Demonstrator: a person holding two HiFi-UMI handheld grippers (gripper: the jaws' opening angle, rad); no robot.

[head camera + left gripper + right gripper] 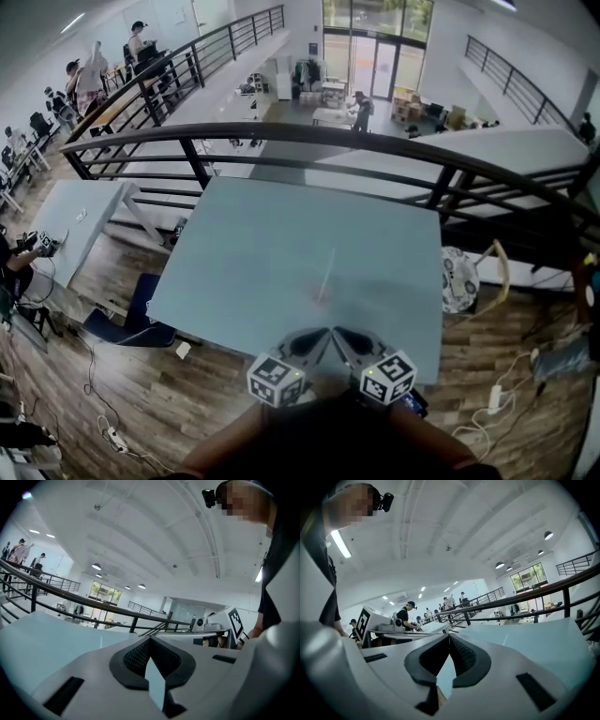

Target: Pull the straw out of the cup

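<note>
A pale blue table [244, 253] stands by a black railing [309, 136] above an open hall. The straw [326, 272] rises mid-table from a barely visible cup [322, 296]. The left gripper [150, 638] and right gripper [449, 637] are both clenched and empty at the table's near edge.

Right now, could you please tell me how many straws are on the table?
1. The straw stands tilted near the middle of the table. The left gripper and right gripper hide a bit of its near edge, so another could lie there.
</note>
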